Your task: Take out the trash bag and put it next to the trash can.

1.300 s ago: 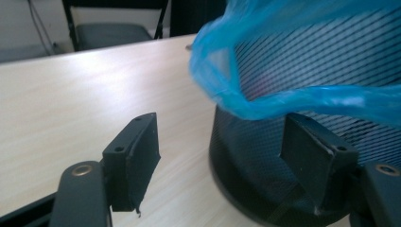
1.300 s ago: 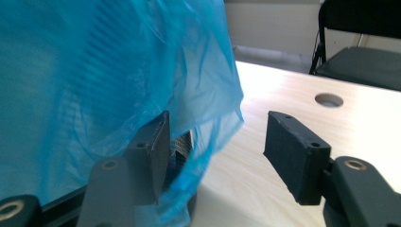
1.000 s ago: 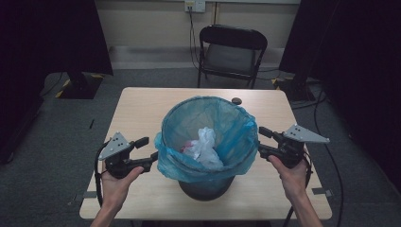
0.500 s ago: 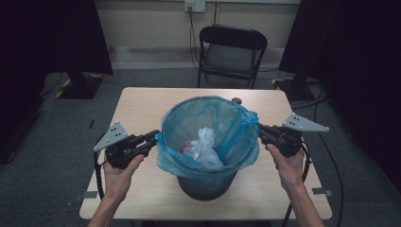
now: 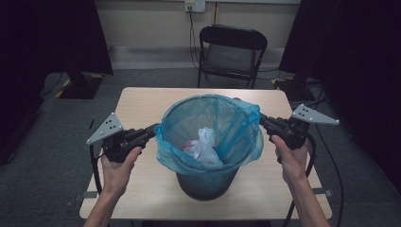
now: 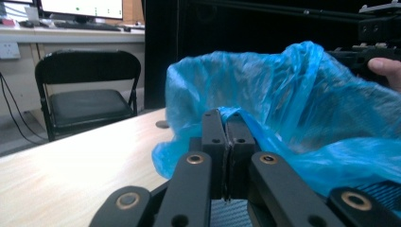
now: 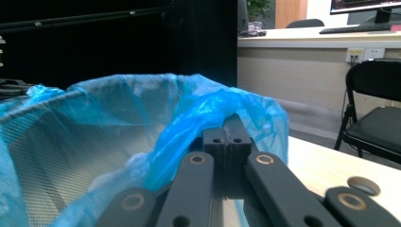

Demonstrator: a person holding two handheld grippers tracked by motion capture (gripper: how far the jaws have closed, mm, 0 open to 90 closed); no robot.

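A dark mesh bin (image 5: pixel 205 184) stands in the middle of the wooden table (image 5: pixel 142 101), lined with a blue plastic bag (image 5: pixel 208 118). White crumpled rubbish (image 5: pixel 203 144) lies inside it. My left gripper (image 5: pixel 153 128) is at the bag's left rim. Its jaws have just been closing and now pinch the blue film (image 6: pixel 293 94) at the left gripper's tips (image 6: pixel 226 118). My right gripper (image 5: pixel 261 119) is shut on the bag's right rim. In the right gripper view the film (image 7: pixel 118 109) bunches over the right gripper's tips (image 7: pixel 226 127). The rim is stretched between the two.
A black folding chair (image 5: pixel 231 52) stands behind the table's far edge, below wall sockets with hanging cables. Dark curtains flank the room. A small round dark spot (image 6: pixel 162 124) marks the tabletop near the bin. Bare table surrounds the bin on all sides.
Both grippers stood open beside the bag's lower folds a second ago. They have shut on the bag's rim and risen, pulling the blue film up and outward.
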